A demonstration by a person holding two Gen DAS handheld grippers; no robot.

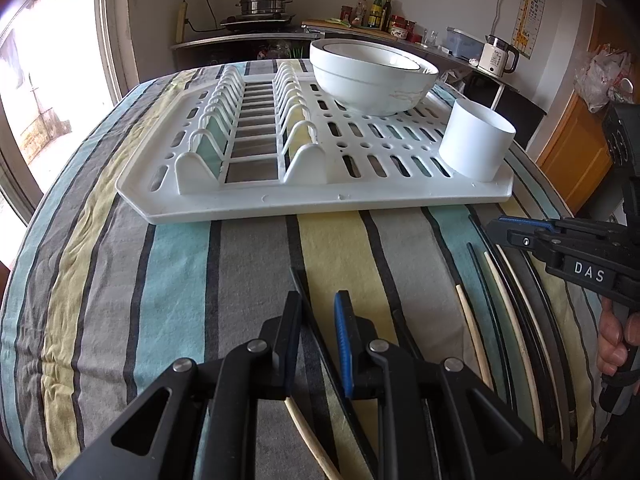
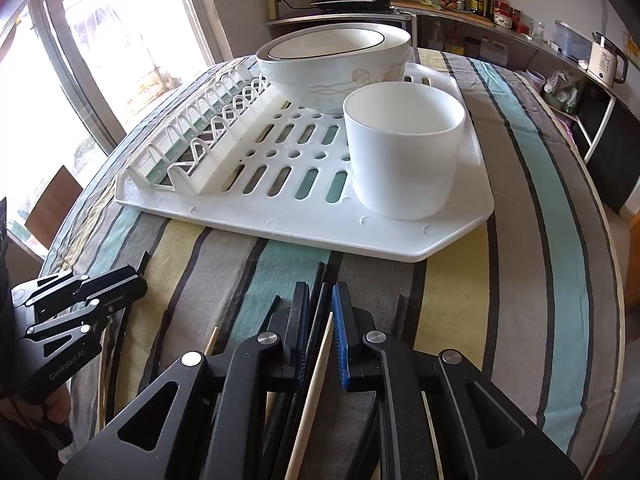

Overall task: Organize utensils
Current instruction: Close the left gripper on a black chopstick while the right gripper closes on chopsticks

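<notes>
Left tongs: your left tongs [image 1: 318, 320] stand narrow, with a dark chopstick [image 1: 316, 320] running slantwise between the pads; from this view you cannot tell for sure that both pads press on it.
Right tongs: your right tongs [image 2: 320, 312] are also narrow, astride a pale chopstick [image 2: 320, 364] and a dark one lying close together; whether they pinch one, both or neither you cannot tell.
Risk, left: if the pads catch the stick off-centre, it may swivel or slide out as you lift, since it crosses the gap at an angle.
Risk, right: two sticks in one gap may mean one is gripped and the other drags along, then drops on the striped cloth [image 1: 172, 280].
Risk, crowding: more loose chopsticks [image 1: 516, 320] lie beside your right tongs; a sideways nudge could roll them toward the counter edge.
Risk, target: the white cup [image 2: 404, 160] stands at the near corner of the drying rack [image 1: 280, 200]; a long stick dropped in at a slant could tip it.
Utensils: all chopsticks lie on the cloth, in front of the rack, none in the cup yet.
Pose: both your hands aim steeply down at the cloth, side by side, left tongs [image 2: 132, 280] visible at the left of the right view.
</notes>
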